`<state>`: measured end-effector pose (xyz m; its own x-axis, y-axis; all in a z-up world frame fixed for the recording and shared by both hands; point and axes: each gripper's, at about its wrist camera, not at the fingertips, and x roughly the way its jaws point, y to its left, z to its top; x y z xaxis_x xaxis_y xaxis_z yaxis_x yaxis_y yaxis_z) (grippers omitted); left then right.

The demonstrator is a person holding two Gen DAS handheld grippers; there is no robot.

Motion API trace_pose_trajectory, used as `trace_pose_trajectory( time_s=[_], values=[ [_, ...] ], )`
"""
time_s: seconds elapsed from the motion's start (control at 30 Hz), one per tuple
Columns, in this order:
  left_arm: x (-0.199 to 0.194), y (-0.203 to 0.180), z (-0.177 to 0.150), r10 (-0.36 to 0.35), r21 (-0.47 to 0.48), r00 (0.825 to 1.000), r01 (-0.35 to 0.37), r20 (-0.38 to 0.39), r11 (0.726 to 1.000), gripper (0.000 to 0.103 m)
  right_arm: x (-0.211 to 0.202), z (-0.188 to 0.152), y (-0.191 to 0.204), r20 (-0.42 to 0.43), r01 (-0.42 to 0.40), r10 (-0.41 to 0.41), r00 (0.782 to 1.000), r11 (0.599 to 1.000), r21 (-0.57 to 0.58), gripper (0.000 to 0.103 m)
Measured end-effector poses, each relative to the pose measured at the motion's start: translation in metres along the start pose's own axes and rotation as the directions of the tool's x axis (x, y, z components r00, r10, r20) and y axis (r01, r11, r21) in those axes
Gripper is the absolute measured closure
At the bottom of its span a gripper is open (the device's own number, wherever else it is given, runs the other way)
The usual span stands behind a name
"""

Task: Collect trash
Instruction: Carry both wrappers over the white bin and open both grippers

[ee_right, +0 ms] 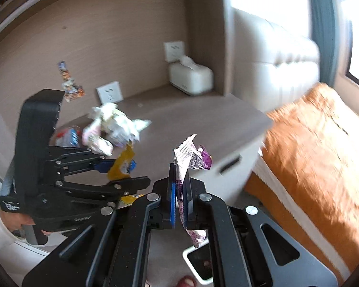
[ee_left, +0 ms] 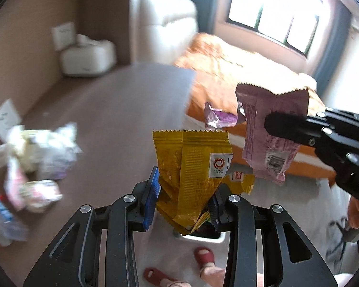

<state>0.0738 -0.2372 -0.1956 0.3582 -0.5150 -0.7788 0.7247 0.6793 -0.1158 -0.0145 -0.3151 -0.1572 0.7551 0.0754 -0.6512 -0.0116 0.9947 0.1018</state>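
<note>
Left tool (ee_left: 183, 205) pinches a yellow wrapper (ee_left: 193, 167), right tool (ee_right: 178, 201) a pink wrapper (ee_right: 183, 167); only the right view shows the bin (ee_right: 198, 266).

A heap of wrappers (ee_right: 112, 126) lies at the left of the desk (ee_right: 191, 124), with a tissue box (ee_right: 191, 77) at the desk's back corner against the wall, right of a wall socket (ee_right: 109, 95). The bed (ee_right: 318, 143) fills the right of the right-wrist frame, beside the desk. A wrapper (ee_left: 191, 167) sits between the left gripper (ee_left: 184, 205) fingers at lower centre; to its right, a second wrapper (ee_left: 270, 134) sits in the right gripper (ee_left: 282, 126). A bin (ee_right: 198, 263) stands below on the floor.
</note>
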Motion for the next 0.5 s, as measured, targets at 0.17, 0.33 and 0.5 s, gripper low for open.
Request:
trace_pose_trajectory(
  time_s=[0.17, 0.33, 0.5],
  values=[
    [0.06, -0.038, -0.014, -0.074, 0.071, 0.991, 0.082, -0.111, 0.994, 0.067, 0.018, -0.04, -0.04, -0.1, 0.04, -0.029, 0.995, 0.993, 0.111, 0.098],
    [0.123, -0.062, -0.031, -0.141, 0.088, 0.966, 0.164, -0.218, 0.983, 0.067, 0.049, -0.09, -0.079, -0.215, 0.077, -0.035, 0.976, 0.979, 0.191, 0.098],
    [0.197, -0.077, -0.06, -0.183, 0.091, 0.927, 0.223, -0.326, 0.971, 0.067, 0.088, -0.136, -0.113, -0.296, 0.105, -0.023, 0.955, 0.958, 0.266, 0.098]
  ],
)
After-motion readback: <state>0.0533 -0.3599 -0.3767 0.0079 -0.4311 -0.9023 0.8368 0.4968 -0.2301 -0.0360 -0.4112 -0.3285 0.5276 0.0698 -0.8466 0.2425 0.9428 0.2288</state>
